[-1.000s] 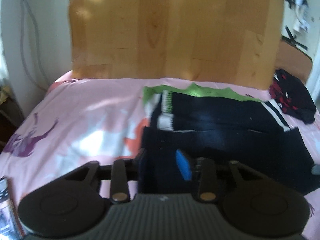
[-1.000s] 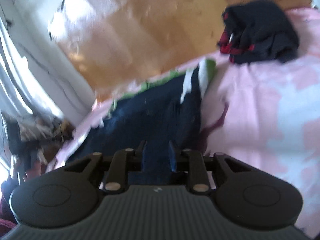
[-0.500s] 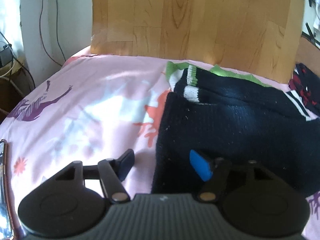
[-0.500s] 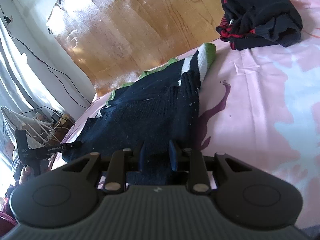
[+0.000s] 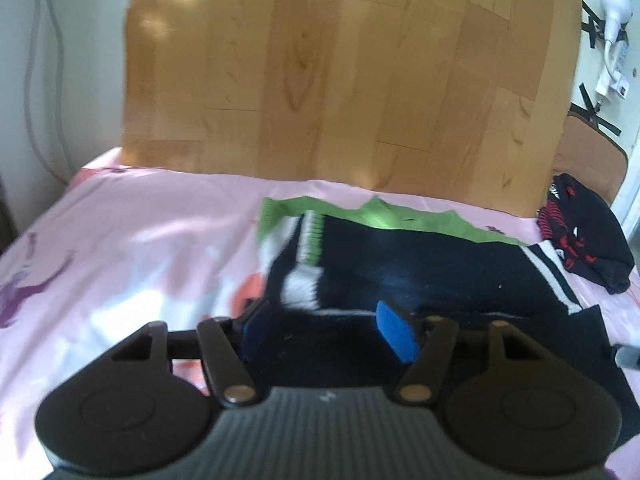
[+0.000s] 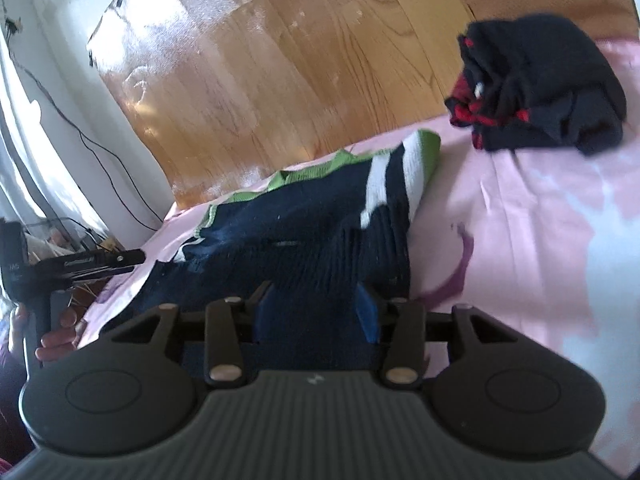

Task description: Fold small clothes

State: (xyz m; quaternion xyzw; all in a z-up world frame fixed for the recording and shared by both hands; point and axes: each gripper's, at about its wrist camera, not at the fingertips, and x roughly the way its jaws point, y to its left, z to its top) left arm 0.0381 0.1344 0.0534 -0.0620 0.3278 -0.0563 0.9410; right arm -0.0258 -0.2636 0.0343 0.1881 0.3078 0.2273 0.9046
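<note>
Both jaw pairs had just been opened, left gripper (image 5: 328, 330) and right gripper (image 6: 316, 312) released astride the folded navy knitted jumper (image 5: 420, 280) at twelve o'clock on the pink bedsheet (image 5: 140, 240), further folds judged pending.

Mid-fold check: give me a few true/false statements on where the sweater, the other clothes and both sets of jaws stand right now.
1. The navy sweater lies on a pink bedsheet. True.
2. The sweater's trim is orange. False: it is green and white.
3. A second dark garment with red marks lies bunched, apart from the sweater. True.
4. The left gripper is clamped shut. False: its jaws stand apart over the sweater's edge.
5. The right gripper hangs over bare sheet. False: navy knit lies between its jaws, which have just been opening.
</note>
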